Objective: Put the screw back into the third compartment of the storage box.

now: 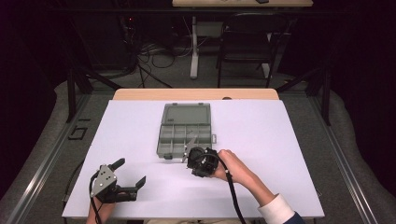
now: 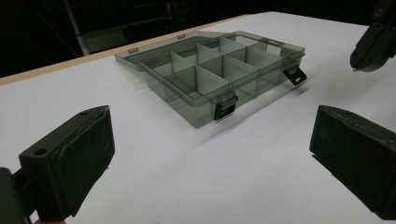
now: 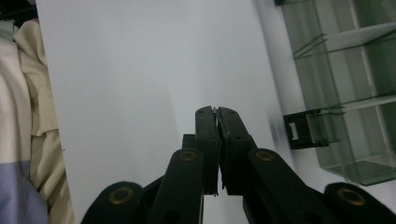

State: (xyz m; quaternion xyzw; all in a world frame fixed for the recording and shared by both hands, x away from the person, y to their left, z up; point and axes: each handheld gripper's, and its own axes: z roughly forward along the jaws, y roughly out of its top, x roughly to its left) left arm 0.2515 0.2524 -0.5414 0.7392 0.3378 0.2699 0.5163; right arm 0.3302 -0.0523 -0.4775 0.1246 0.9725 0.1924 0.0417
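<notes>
No legible text or labels

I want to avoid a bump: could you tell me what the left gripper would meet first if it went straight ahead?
Probably the open compartment box, near its front latch; the left gripper has bare white table before that.

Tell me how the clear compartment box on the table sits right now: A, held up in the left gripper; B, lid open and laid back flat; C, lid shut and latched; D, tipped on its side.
B: the compartment box rests on the table with its lid folded back flat, dividers exposed and both latches hanging loose.
</notes>
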